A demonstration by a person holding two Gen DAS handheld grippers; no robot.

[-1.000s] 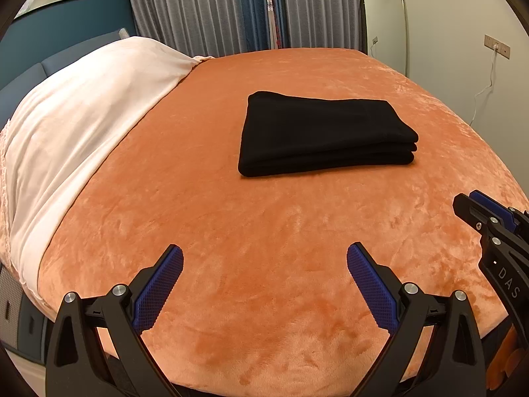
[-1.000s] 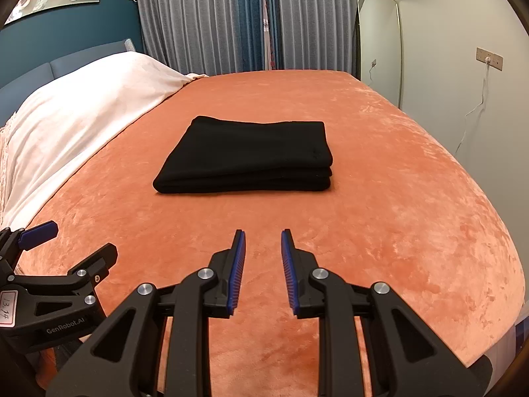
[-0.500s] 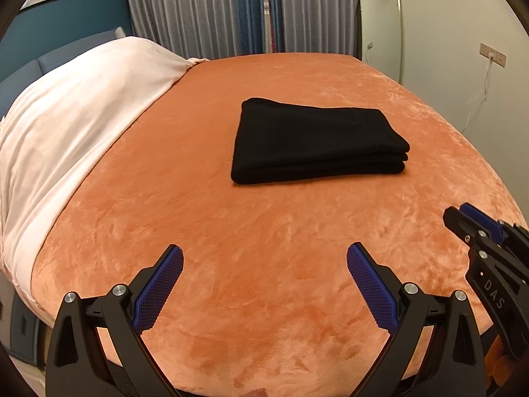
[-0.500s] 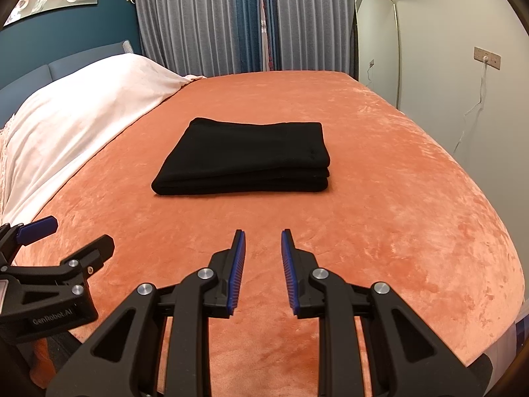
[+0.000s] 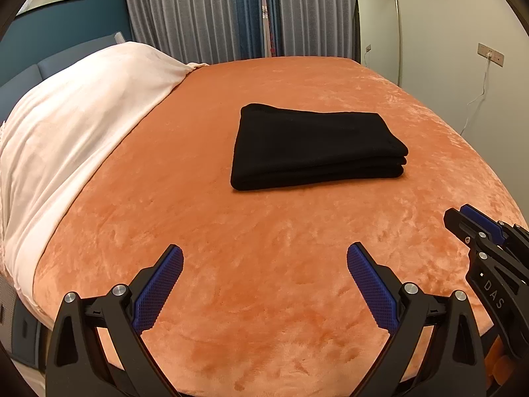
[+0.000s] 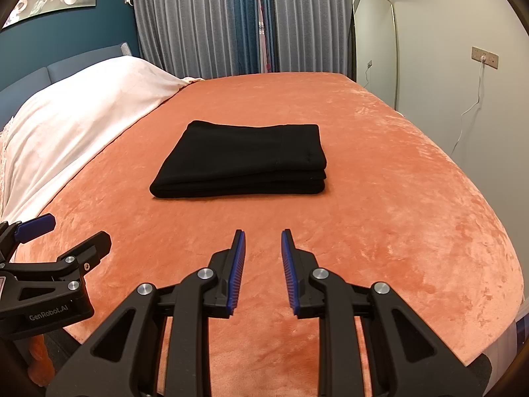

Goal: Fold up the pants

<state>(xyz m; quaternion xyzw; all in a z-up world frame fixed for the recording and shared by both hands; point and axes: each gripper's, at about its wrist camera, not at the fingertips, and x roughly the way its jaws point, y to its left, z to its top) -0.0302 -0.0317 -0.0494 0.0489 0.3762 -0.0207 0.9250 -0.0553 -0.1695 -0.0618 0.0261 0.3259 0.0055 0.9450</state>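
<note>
A: Pants (image 5: 315,147) first: where do they lie?
B: On the orange blanket (image 5: 264,281), about mid-bed, folded into a thick black rectangle with three layers showing along the near edge. Nothing touches them.

A: Going from the left, what sits beside the pants?
B: Well to their left, a white cover (image 5: 76,125) drapes over the head end of the bed. Behind the pants hang grey and blue curtains (image 5: 251,13). To their right, past the bed's edge, a mirror (image 5: 377,29) leans on the pale wall.

A: And the grippers?
B: Both hover nearer the camera than the pants, well apart from them, over bare blanket. The left gripper (image 5: 264,284) has its jaws spread wide, with nothing between the blue pads. In the right wrist view it shows at the left edge (image 6: 66,228), left of the pants.

A: The right one?
B: The right gripper (image 6: 263,261) points at the pants from the near side. Its jaws stand narrowly apart, a slim gap between the pads, and they grip nothing. From the left wrist view its tip (image 5: 463,218) shows low and to the right of the pants.
</note>
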